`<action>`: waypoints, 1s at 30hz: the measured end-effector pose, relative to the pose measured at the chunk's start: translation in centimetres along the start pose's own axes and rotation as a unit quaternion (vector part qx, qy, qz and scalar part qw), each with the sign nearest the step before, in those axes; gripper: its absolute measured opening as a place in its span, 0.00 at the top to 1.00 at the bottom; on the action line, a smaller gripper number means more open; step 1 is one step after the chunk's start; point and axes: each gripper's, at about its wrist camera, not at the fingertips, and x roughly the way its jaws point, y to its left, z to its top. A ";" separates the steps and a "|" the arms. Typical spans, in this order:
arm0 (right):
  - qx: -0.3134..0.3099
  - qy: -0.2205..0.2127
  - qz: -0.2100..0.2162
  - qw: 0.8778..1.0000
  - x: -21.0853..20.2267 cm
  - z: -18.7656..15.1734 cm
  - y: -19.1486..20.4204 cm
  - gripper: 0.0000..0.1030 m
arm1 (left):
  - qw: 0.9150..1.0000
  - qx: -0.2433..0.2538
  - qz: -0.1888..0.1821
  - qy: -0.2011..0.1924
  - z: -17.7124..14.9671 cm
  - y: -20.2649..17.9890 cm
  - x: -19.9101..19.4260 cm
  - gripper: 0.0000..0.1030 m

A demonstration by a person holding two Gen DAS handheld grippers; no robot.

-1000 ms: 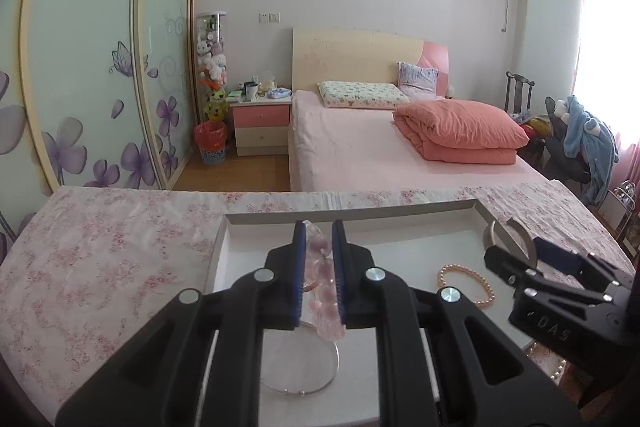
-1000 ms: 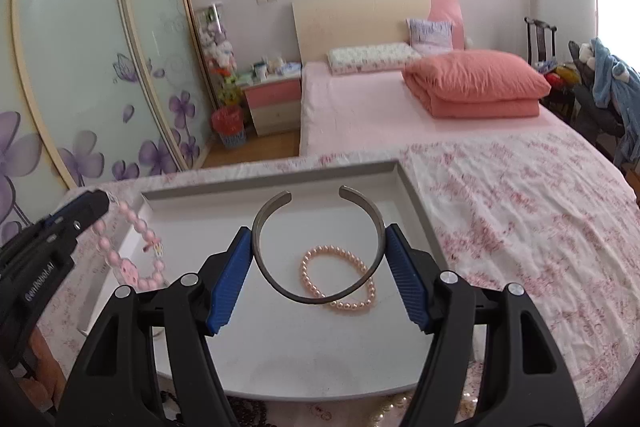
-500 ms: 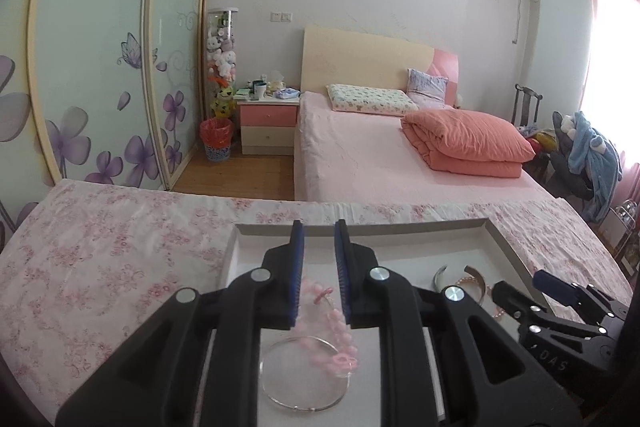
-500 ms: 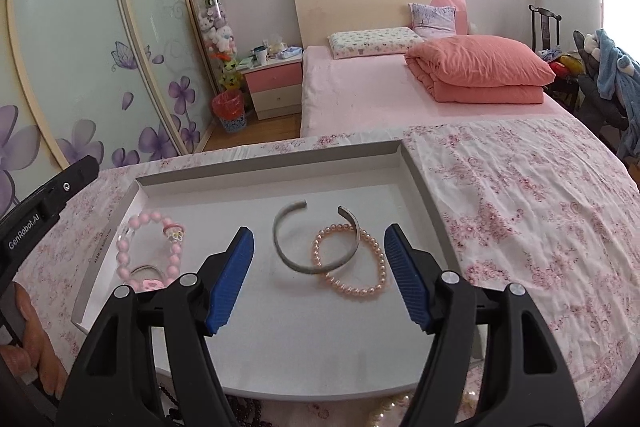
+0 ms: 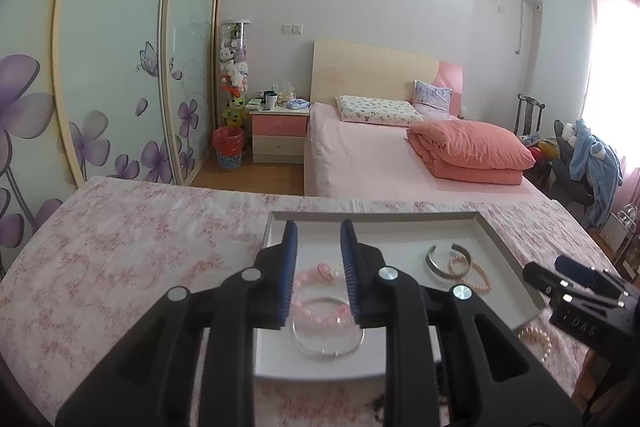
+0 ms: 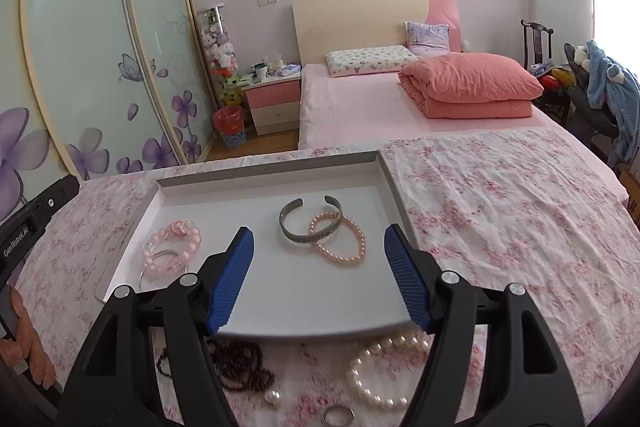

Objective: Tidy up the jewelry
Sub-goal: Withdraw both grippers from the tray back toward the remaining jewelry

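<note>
A white tray (image 6: 280, 291) (image 5: 384, 227) lies on the floral cloth. In it are a pink bead bracelet (image 6: 172, 253) (image 5: 316, 273) over a thin silver bangle (image 5: 328, 341), a grey metal cuff (image 6: 308, 225) (image 5: 440, 263), and a peach pearl bracelet (image 6: 340, 239) (image 5: 474, 273). My left gripper (image 5: 318, 267) is open and empty above the pink bracelet. My right gripper (image 6: 318, 279) is open wide and empty at the tray's near edge.
On the cloth in front of the tray lie a white pearl bracelet (image 6: 380, 371), a dark bead necklace (image 6: 236, 367), a loose pearl (image 6: 273, 397) and a small ring (image 6: 339, 415). A bed (image 6: 400, 99) stands behind the table.
My left gripper has let go of the pink bracelet into the tray and drawn back. My right gripper has released the grey cuff onto the pearl bracelet and pulled back to the tray's near edge.
</note>
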 end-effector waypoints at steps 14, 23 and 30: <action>-0.002 0.066 -0.041 0.997 -2.1 -5.6 -4.8 0.46 | 0.998 0.026 -0.024 0.043 -6.4 0.3 -5.3 0.48; 0.000 0.113 -0.069 0.991 0.8 -6.8 -6.2 0.68 | 0.996 0.029 -0.029 0.080 -8.3 -0.1 -4.6 0.47; 0.011 0.124 -0.081 0.989 2.1 -6.9 -6.8 0.73 | 0.995 0.034 -0.026 0.092 -8.9 -0.1 -4.0 0.45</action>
